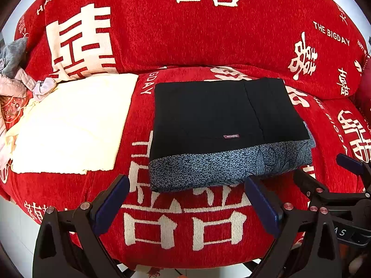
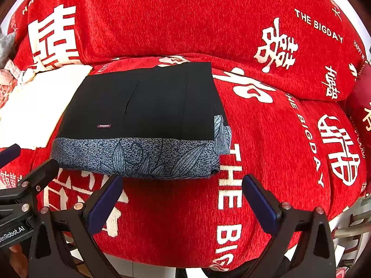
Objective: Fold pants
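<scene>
Status, left to right: far left on the sofa (image 1: pixel 185 34) there's a loose heap of grey and pale clothes (image 1: pixel 16 74), not part of this job as far as I can tell. Next to it a cream folded cloth (image 1: pixel 74 122) lies flat on the seat cushion, apart from the pants by a strip of red cover. Pants (image 1: pixel 220 120) sit mid-seat as a compact rectangle: black panel on top with a small label (image 1: pixel 231 136) facing up, a blue-grey leaf-print layer (image 1: pixel 208 169) sticking out along the near edge and at the right corner. Edges look squared, stack lies flat, no leg trailing. Left gripper (image 1: pixel 187 199) hovers just in front of the near edge, fingers spread wide, nothing between them, not touching the fabric. Right gripper (image 2: pixel 183 197) is the same: spread, empty, near the pants' right front corner, clear of the cloth. My read: folding is essentially done. What's left, if anything, is cosmetic: the print layer overhangs at the right corner (image 2: pixel 222 134) and could be tucked or smoothed. Can't tell how many folds are inside the stack.
</scene>
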Available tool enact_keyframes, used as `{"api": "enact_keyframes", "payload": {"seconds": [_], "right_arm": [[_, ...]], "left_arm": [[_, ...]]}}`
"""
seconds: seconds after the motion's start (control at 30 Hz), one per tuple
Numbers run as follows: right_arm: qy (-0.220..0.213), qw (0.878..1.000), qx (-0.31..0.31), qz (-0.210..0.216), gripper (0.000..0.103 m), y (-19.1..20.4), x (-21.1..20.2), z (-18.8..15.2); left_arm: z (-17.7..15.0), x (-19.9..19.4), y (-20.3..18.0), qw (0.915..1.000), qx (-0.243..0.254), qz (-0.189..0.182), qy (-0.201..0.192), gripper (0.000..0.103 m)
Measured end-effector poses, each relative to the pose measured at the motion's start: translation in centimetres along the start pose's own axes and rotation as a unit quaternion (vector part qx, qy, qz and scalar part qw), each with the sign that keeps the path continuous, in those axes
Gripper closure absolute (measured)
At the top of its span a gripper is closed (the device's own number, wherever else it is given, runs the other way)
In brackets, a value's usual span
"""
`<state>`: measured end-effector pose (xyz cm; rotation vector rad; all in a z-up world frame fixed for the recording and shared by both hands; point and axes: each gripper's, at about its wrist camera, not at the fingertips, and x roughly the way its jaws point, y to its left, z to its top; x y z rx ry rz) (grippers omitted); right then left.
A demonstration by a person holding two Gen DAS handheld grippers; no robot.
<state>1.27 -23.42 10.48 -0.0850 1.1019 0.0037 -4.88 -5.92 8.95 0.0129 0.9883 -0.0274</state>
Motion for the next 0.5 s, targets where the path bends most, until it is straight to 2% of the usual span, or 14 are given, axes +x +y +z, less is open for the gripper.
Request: {"api": "enact_keyframes", "payload": {"seconds": [0.5], "right_arm": [[0.003, 1.0, 0.011, -0.011, 0.001, 1.6, -0.1, -1.3]], "left_arm": [[-1.4, 0.3, 1.2, 0.9999, 0.008, -0.008, -0.002, 0.003]]}}
